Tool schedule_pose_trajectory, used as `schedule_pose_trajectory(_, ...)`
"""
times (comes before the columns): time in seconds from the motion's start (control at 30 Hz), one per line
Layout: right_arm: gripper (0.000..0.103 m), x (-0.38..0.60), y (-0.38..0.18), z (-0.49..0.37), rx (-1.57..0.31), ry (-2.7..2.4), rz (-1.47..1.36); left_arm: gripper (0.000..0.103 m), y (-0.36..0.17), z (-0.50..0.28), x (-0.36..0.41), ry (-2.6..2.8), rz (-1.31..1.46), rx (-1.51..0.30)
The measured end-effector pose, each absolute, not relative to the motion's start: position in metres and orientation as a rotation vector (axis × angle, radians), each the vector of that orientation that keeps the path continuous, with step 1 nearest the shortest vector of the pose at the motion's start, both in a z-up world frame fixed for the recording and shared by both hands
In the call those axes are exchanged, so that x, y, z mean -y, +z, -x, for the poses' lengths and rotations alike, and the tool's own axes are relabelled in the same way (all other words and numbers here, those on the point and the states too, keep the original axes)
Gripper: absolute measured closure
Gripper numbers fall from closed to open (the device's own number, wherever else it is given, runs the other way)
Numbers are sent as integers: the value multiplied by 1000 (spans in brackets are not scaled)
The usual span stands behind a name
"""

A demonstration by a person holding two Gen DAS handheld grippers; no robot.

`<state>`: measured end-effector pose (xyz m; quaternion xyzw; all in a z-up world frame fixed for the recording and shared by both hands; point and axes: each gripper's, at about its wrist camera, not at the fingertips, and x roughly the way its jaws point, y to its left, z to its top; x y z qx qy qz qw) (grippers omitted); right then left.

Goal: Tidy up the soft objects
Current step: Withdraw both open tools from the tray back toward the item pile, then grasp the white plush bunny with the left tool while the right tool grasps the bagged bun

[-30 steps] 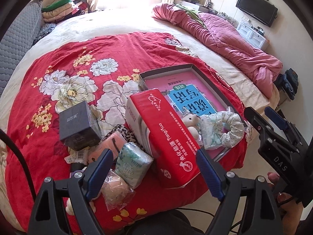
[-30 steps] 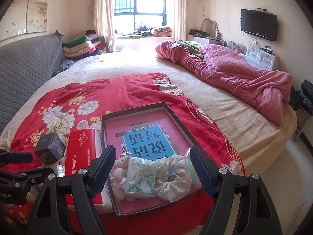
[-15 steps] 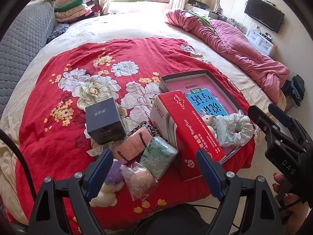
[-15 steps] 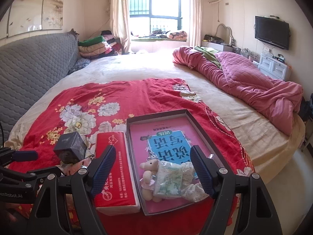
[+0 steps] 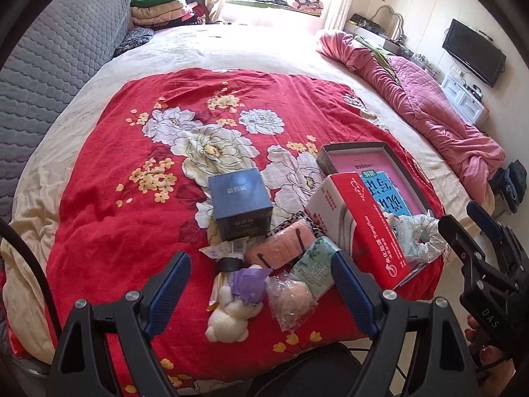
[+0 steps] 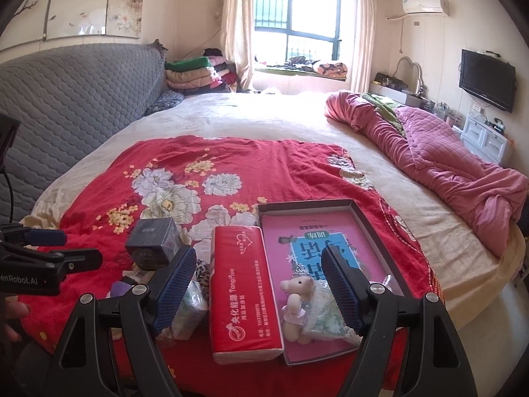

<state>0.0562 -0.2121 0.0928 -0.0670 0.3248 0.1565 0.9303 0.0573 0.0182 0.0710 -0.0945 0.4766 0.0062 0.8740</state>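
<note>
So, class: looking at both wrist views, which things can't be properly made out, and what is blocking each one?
- Book in the box: the right wrist view's title is partly covered by the jaws and the plush pig.
- Scrunchie: left wrist view, half hidden behind the red tissue pack.
- Dark box label: too small and blurred.

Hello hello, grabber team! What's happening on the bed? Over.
Both grippers open, empty: left, right. Pig toy and scrunchie in tray. Bunny and pouches loose on red blanket. Tissue pack between piles.
</note>
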Motion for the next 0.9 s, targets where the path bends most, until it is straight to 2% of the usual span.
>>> schedule_pose_trajectory(0.4, 24, 177, 85, -46, -684, 405, 214, 17, 54, -44, -64, 91, 230, -1031)
schedule_pose_trajectory(0.9, 24, 133, 47, -25, -754, 592, 309, 17, -7, -31, -75, 56, 250, -1159)
